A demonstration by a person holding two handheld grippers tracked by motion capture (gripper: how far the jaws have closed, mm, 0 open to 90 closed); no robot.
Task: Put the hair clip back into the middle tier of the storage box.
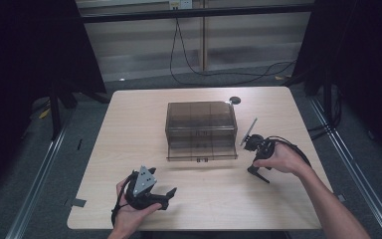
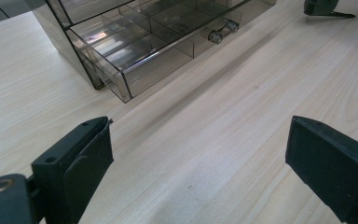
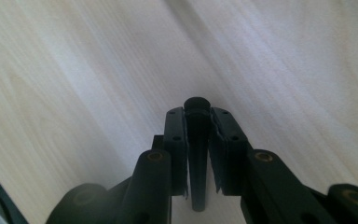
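A smoky see-through drawer box (image 1: 201, 122) stands in the middle of the wooden table (image 1: 129, 149). Its bottom drawer (image 2: 140, 51) is pulled out a little toward me and has a small clear handle (image 2: 220, 31). My left gripper (image 1: 165, 193) rests near the front left of the table, and its jaws (image 2: 198, 158) stand wide open over bare wood. Just right of the box, my right gripper (image 1: 258, 173) points down at the table. In the right gripper view it (image 3: 196, 116) is shut on a thin black rod (image 3: 197, 154) that stands upright between the pads.
A small black round disc (image 1: 235, 100) lies at the table's far edge behind the box. Black cables run on the floor beyond the table. Bare wood stretches between the box and my left gripper.
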